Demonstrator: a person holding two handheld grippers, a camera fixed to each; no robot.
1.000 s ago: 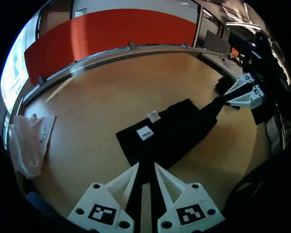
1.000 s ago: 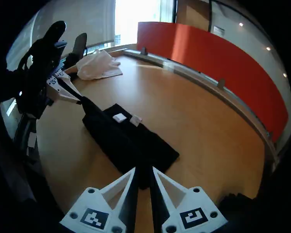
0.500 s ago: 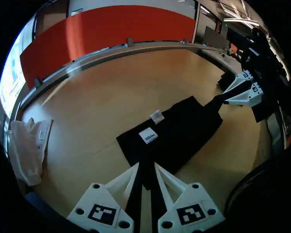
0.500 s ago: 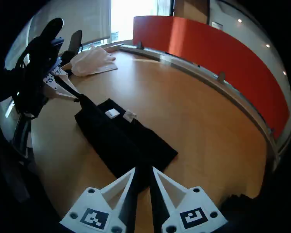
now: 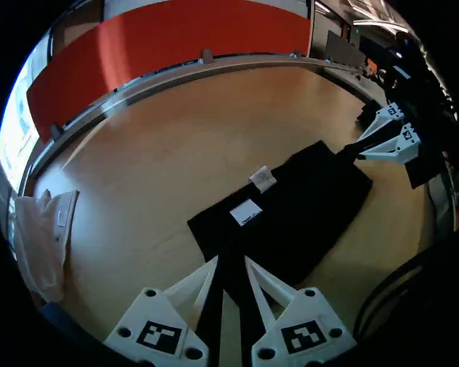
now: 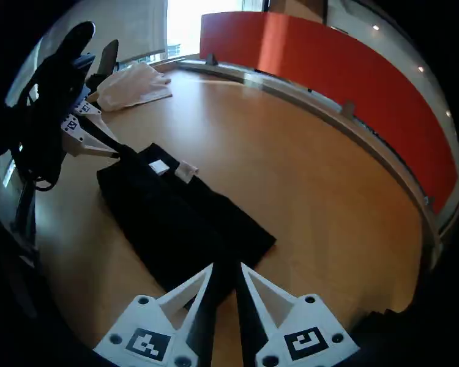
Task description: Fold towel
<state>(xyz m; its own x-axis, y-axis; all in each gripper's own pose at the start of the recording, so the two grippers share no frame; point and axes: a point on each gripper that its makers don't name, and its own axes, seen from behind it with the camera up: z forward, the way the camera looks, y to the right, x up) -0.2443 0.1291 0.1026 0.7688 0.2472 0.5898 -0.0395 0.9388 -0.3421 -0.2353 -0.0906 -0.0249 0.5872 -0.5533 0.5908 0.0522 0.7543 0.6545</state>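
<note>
Towel matt black cloth; table smooth, lightly glossy wood.

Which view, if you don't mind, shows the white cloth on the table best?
The right gripper view: the white cloth lies well lit and mostly unobstructed near the far end of the table. The left gripper view squeezes it, distorted, against the image's left edge.

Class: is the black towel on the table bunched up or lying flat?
Flat: the black towel lies smooth on the table, left gripper and right gripper pinching its ends.
</note>
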